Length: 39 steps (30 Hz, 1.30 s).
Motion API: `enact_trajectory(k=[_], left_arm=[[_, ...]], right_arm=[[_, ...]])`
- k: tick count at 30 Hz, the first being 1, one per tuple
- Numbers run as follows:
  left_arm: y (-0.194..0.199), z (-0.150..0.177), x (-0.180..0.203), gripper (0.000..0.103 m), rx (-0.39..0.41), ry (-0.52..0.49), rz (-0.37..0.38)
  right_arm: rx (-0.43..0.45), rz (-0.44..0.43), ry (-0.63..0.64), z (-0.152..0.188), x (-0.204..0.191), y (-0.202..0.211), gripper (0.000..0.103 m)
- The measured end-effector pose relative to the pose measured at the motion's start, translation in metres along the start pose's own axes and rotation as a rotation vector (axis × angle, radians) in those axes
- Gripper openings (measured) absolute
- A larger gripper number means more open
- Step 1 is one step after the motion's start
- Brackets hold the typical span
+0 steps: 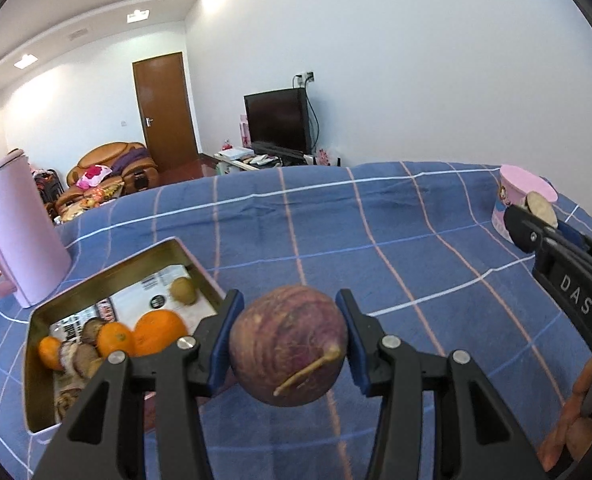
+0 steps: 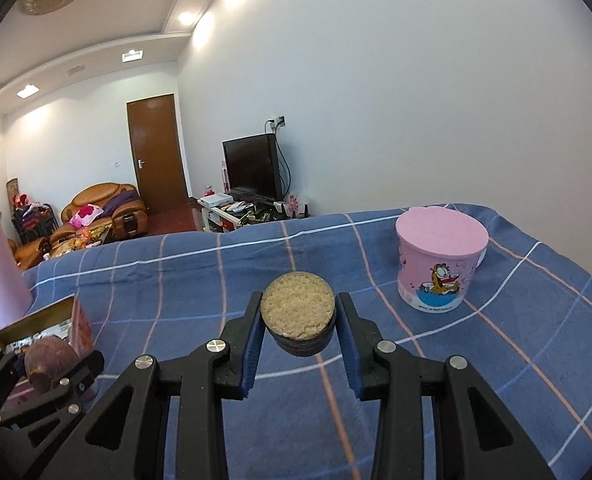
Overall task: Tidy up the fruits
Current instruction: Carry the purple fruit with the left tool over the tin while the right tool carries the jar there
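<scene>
Up front, left side: the left gripper [image 1: 288,340] had its blue fingers [image 1: 220,344] clamped on a purple passion fruit [image 1: 288,340], held up above the blue checked cloth [image 1: 375,232], stem pointing back at the camera.
Up front, right side: the right gripper [image 2: 297,320] had a small round dark thing with a pale grainy top [image 2: 297,312] between its fingers; looked gripped, but honestly can't tell how snug.
Just left of the passion fruit: gold tin [image 1: 48,308] on the tabletop, already holding oranges [image 1: 160,330], a kiwi [image 1: 183,290] and some brownish fruit.
What could go wrong: the passion fruit's round and smooth, so it might roll out if tilted; letting go too high could bounce it off the oranges.
In the way: the tin's near wall, plus the pink jug [image 1: 12,232] right behind it.
Further off: pink cartoon cup [image 2: 439,260] with lid, far right.
</scene>
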<state>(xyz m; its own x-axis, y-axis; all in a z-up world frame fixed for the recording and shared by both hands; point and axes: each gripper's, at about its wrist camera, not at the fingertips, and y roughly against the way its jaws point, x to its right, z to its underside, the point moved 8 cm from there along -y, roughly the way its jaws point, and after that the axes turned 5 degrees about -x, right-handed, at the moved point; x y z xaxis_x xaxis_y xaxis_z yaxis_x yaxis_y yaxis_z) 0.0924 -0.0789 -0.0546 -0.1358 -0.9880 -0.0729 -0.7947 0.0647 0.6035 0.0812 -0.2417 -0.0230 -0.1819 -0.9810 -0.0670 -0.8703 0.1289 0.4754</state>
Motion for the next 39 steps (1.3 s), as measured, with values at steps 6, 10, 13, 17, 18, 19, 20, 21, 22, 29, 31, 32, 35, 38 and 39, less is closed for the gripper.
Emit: enact_trajectory(k=[6, 10, 13, 17, 18, 19, 20, 21, 22, 29, 31, 32, 35, 38, 39], left_arm=[[0.012, 0.009, -0.018, 0.05, 0.013, 0.013, -0.002], [0.017, 0.012, -0.027, 0.05, 0.018, 0.022, 0.001], [0.018, 0.015, -0.034, 0.05, 0.019, 0.028, 0.005], [0.02, 0.017, -0.041, 0.05, 0.023, 0.025, -0.001], [0.02, 0.017, -0.043, 0.05, 0.024, 0.027, -0.003], [0.021, 0.018, -0.045, 0.05, 0.025, 0.028, -0.005], [0.021, 0.018, -0.048, 0.05, 0.025, 0.029, -0.007], [0.022, 0.018, -0.05, 0.05, 0.026, 0.031, -0.009], [0.022, 0.019, -0.052, 0.05, 0.026, 0.033, -0.01], [0.024, 0.021, -0.07, 0.05, 0.035, 0.039, -0.026], [0.023, 0.021, -0.075, 0.05, 0.036, 0.041, -0.029], [0.023, 0.021, -0.078, 0.05, 0.036, 0.042, -0.031], [0.024, 0.021, -0.086, 0.05, 0.039, 0.046, -0.039], [0.023, 0.022, -0.097, 0.05, 0.039, 0.056, -0.047], [0.023, 0.022, -0.099, 0.05, 0.039, 0.058, -0.049]], right_arm=[[0.013, -0.012, 0.01, 0.008, -0.016, 0.016, 0.037], [0.018, -0.021, 0.003, 0.012, -0.025, 0.023, 0.037], [0.021, -0.027, 0.004, 0.015, -0.032, 0.027, 0.037], [0.025, -0.04, 0.015, 0.018, -0.045, 0.032, 0.037], [0.025, -0.044, 0.014, 0.019, -0.047, 0.033, 0.037], [0.025, -0.049, 0.016, 0.02, -0.05, 0.034, 0.037], [0.026, -0.052, 0.02, 0.021, -0.054, 0.035, 0.037], [0.029, -0.054, 0.024, 0.021, -0.057, 0.035, 0.037], [0.03, -0.058, 0.026, 0.021, -0.06, 0.036, 0.037], [0.03, -0.084, 0.041, 0.026, -0.08, 0.04, 0.037], [0.029, -0.091, 0.048, 0.026, -0.085, 0.04, 0.037], [0.029, -0.097, 0.052, 0.027, -0.089, 0.041, 0.037], [0.03, -0.113, 0.057, 0.028, -0.099, 0.04, 0.037], [0.025, -0.133, 0.063, 0.028, -0.113, 0.039, 0.037], [0.023, -0.141, 0.069, 0.029, -0.118, 0.038, 0.037]])
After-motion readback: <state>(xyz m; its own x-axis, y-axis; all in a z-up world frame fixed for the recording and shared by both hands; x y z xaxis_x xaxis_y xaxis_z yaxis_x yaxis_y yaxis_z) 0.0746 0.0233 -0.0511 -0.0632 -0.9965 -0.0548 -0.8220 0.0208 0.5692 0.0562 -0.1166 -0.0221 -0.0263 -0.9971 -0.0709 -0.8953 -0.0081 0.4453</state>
